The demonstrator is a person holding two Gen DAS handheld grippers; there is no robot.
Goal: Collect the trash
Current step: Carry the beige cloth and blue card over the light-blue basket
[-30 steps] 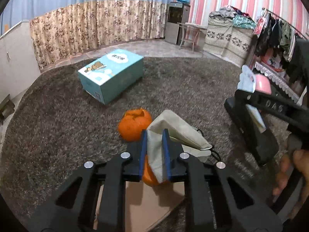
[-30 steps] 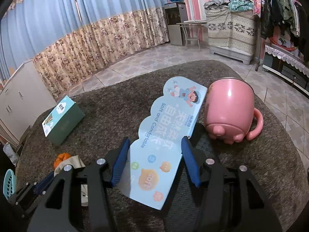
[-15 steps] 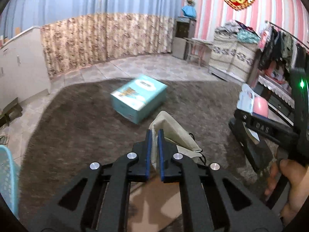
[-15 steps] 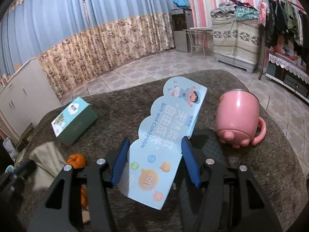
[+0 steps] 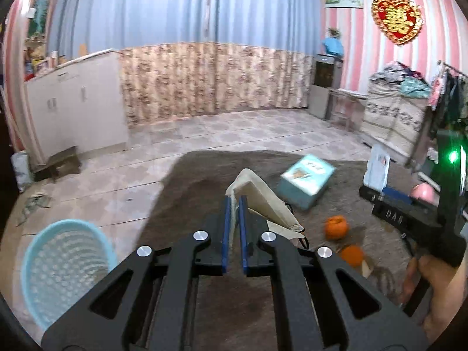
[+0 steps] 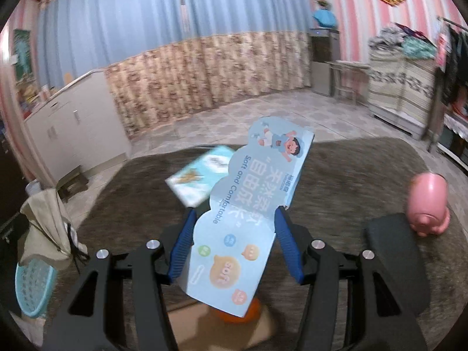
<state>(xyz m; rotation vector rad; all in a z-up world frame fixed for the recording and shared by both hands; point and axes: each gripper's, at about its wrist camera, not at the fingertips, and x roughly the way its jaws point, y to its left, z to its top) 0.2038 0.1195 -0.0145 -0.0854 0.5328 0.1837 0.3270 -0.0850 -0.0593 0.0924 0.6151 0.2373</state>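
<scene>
Now we carry two pieces of trash at once. Our left tongs (image 5: 233,222) are pressed together on the edge of a beige pouch (image 5: 263,201), which hangs off to their right with a black cord trailing under it. Our right tongs (image 6: 234,239) are half spread and pinch a blue card (image 6: 251,204) across its width, the card standing up and forward between the blue pads.

The basket (image 5: 63,266) sits on the floor at about eight o'clock in the left view, beyond the edge of the brown rug (image 5: 204,175). In the right view the pouch seems to hang above its rim at nine o'clock.

The risks, as we judge them:
- The pouch is held only by a thin fold. A quick swing could pull it free before it is over the basket.
- The dangling cord may catch on the rim or on the tongs and drag the pouch out again.
- The card is stiff and light and held by its edges. It could bow and pop out, or glide past the basket when let go high.
- Both tongs heading for one basket may bump each other.

Orange peels (image 5: 336,227) remain on the rug at four o'clock, near the teal box (image 5: 305,182), still to be gathered.
</scene>
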